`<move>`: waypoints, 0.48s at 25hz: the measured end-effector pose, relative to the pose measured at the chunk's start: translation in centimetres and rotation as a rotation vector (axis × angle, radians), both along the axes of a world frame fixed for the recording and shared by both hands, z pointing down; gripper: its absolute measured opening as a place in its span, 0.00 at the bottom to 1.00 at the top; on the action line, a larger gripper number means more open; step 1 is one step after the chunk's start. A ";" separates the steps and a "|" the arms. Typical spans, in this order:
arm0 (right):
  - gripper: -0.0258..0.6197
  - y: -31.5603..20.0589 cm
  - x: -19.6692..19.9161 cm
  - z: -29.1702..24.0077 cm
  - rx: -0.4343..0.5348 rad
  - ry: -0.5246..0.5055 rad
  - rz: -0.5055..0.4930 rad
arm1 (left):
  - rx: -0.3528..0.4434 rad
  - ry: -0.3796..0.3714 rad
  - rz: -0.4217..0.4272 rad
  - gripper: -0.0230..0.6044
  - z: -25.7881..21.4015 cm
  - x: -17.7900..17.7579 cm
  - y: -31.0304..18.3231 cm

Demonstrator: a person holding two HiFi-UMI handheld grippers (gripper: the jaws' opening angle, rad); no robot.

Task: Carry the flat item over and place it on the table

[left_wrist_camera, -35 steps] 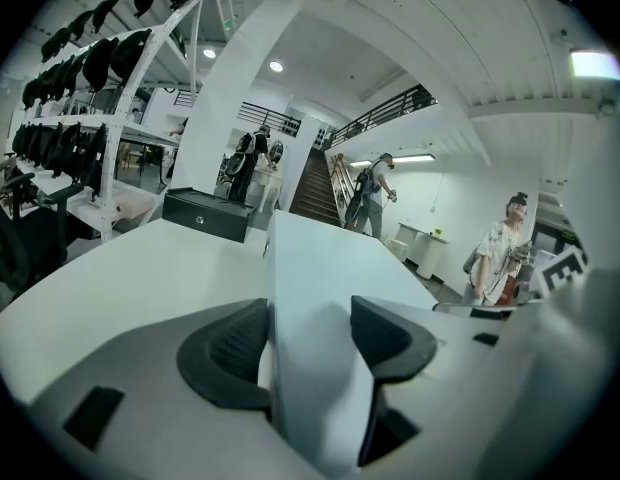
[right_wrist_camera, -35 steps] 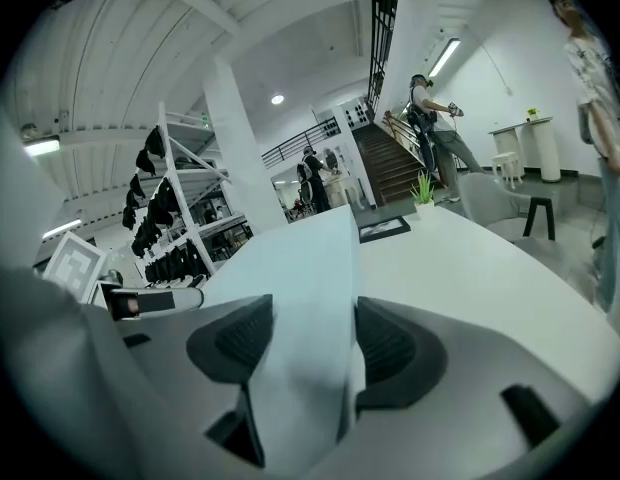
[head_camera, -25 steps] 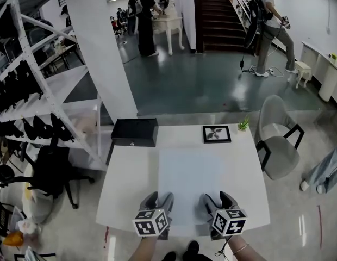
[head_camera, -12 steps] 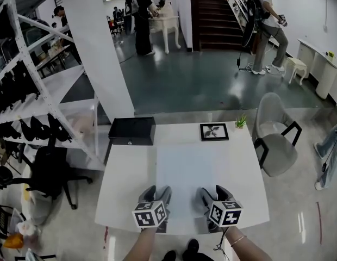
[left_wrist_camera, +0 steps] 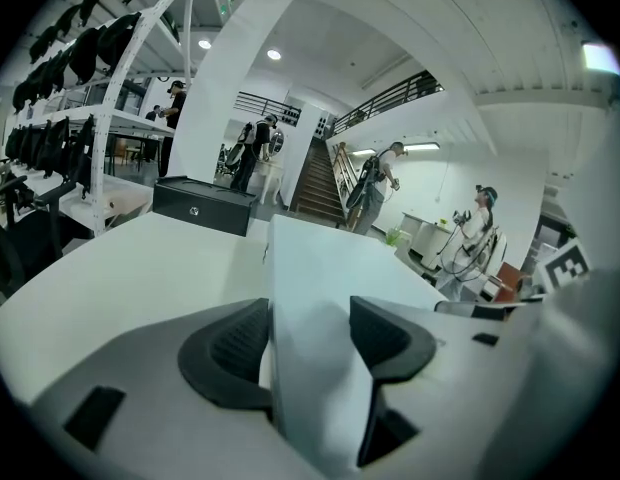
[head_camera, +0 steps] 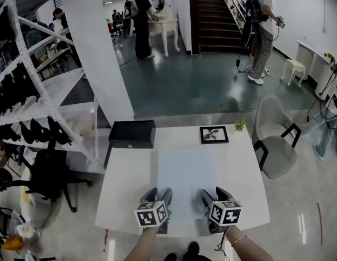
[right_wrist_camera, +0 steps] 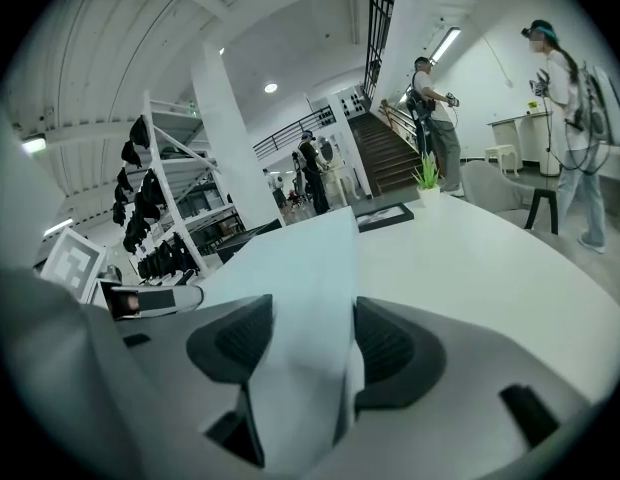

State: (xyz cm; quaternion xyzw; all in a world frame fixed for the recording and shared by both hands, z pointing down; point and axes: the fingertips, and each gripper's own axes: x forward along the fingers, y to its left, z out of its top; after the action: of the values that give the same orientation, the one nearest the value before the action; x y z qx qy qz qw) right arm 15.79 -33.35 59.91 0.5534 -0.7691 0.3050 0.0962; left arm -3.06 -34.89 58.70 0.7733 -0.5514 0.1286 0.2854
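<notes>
Two grippers, one sheet: we hold the flat white sheet (head_camera: 185, 175) by its near edge over the middle of the white table (head_camera: 122, 184). The left gripper (head_camera: 157, 194) is clamped on the corner toward the table's left side. The right gripper (head_camera: 213, 196) is clamped on the corner toward its right. In each gripper view the sheet runs straight between the ribbed pads, which press on it from both sides.

A grip at both corners looks chosen to keep the thin panel level and stop it sagging or swinging. The sheet spreads from the table's near edge toward its far edge and seems to lie low over the top. We cannot tell whether its far edge already touches. We judge the carry all but over, with lowering and letting go as the steps left.

At the table's far edge we count:
- one black box (head_camera: 132, 133) on the left corner
- one framed picture (head_camera: 214, 134) right of centre
- one small green plant (head_camera: 242, 124) just beside the picture

One grey chair (head_camera: 274, 143) stands off the table's right side. The middle strip is bare, which is likely why the sheet comes down there.
</notes>
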 end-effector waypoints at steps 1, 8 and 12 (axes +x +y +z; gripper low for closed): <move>0.43 0.0 0.0 0.1 -0.004 0.000 0.000 | -0.004 0.002 0.000 0.44 0.1 0.0 -0.1; 0.42 -0.1 0.0 0.3 -0.030 -0.008 0.009 | -0.028 0.006 0.007 0.44 0.4 0.0 -0.3; 0.42 -0.3 0.1 0.5 -0.040 -0.012 0.017 | -0.036 0.006 0.010 0.44 0.6 0.1 -0.6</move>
State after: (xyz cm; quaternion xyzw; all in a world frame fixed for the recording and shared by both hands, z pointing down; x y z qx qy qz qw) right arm 15.89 -33.62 60.39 0.5561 -0.7586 0.3242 0.1002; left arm -2.97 -35.49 59.25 0.7711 -0.5442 0.1374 0.3004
